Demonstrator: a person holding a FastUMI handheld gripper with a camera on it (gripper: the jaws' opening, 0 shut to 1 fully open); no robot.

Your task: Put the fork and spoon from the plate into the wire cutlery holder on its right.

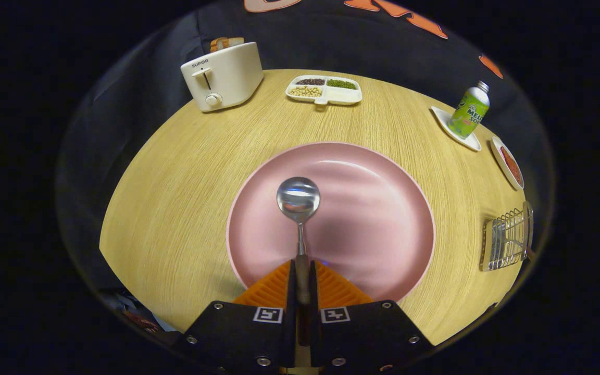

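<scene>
A metal spoon point(299, 200) with a dark handle points away from me, its bowl over the middle of the pink plate point(383, 208). My gripper point(302, 273) is shut on the spoon's handle, both orange fingers point(274, 291) pressing on it from either side. The plate lies on the wooden table just ahead of the fingers. The wire cutlery holder point(507, 237) stands to the right of the plate near the table's edge, and something metallic shows inside it. I cannot tell whether the spoon's bowl touches the plate or hangs just above it.
A cream toaster point(222, 75) with bread stands at the far left of the table point(175, 208). A divided white dish point(324, 89) of beans sits at the back. A green bottle point(468, 112) on a white coaster and a small dish point(508, 162) lie beyond the holder.
</scene>
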